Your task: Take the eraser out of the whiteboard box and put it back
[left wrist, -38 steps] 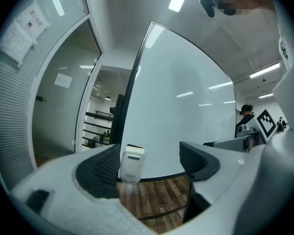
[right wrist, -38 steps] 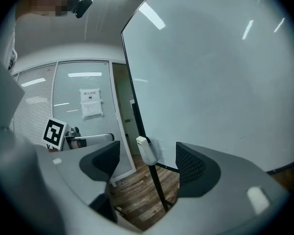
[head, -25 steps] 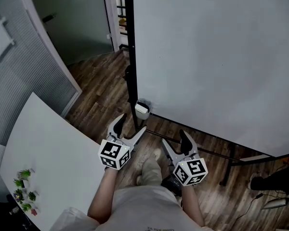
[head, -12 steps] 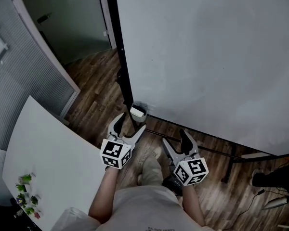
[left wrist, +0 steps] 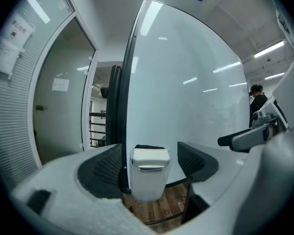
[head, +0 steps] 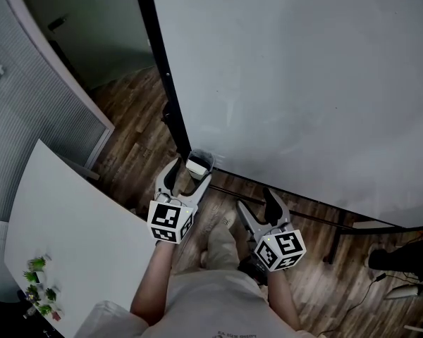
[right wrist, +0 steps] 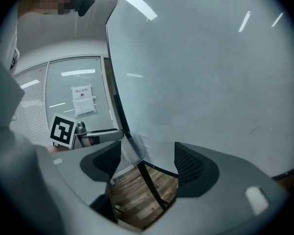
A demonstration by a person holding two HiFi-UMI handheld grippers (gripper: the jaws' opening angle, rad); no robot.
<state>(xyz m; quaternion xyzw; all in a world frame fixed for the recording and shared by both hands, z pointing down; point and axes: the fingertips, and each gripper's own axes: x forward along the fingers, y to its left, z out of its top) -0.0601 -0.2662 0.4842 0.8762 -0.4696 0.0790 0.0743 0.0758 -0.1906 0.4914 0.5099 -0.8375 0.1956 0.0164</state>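
Whiteboard box [head: 199, 165] at board [head: 303, 83] corner, between spread, just-closing jaws of left gripper [head: 189, 173], right gripper [head: 256, 203] spread.

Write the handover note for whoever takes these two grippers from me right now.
Left gripper: open, jaws just closing a little, one on each side of the whiteboard box, pads not touching it.
Right gripper: open, empty, off to the right of the box, facing the whiteboard.
Eraser: inside the box, dark top showing. The box hangs at the whiteboard's lower left corner.
Done: approach only.
Left: grip the eraser, lift it out, put it back in the box.
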